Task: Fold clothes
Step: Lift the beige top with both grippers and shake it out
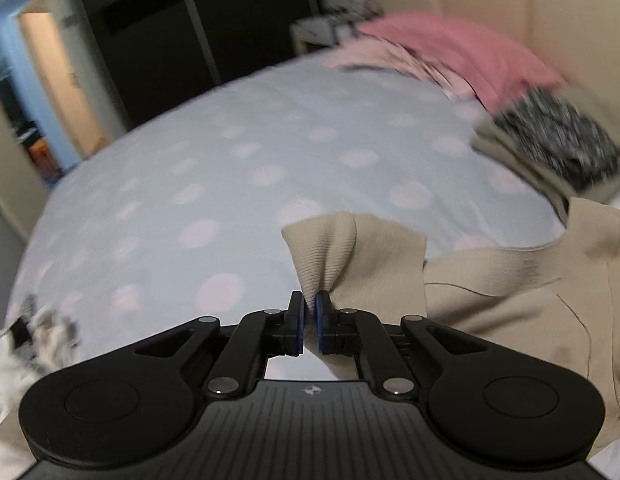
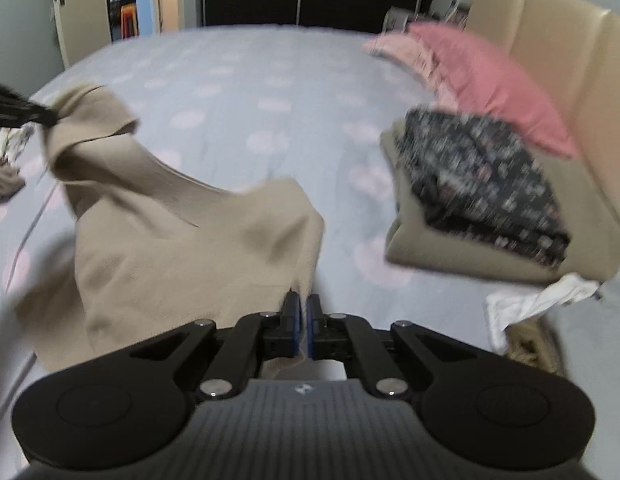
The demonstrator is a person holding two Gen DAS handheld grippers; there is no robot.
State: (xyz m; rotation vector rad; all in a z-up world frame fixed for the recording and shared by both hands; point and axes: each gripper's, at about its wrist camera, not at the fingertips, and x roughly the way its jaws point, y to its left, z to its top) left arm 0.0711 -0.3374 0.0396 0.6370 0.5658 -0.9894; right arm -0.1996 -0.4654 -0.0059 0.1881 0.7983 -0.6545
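A beige knit garment (image 1: 490,292) hangs lifted over the bed, held at two places. In the left wrist view my left gripper (image 1: 309,304) is shut on a bunched beige edge that fans out above its pads. In the right wrist view my right gripper (image 2: 303,304) is shut on another edge of the beige garment (image 2: 182,240), which stretches away to the upper left. There the left gripper (image 2: 42,118) shows as a dark blur pinching the cloth.
The bed sheet (image 1: 230,152) is pale blue with pink dots. A stack of folded clothes (image 2: 482,192), beige under a dark patterned piece, lies at the right beside a pink pillow (image 2: 498,80) and a padded headboard (image 2: 570,56). White cloth (image 2: 538,300) lies near the right edge. Patterned clothes (image 1: 34,336) lie at the left.
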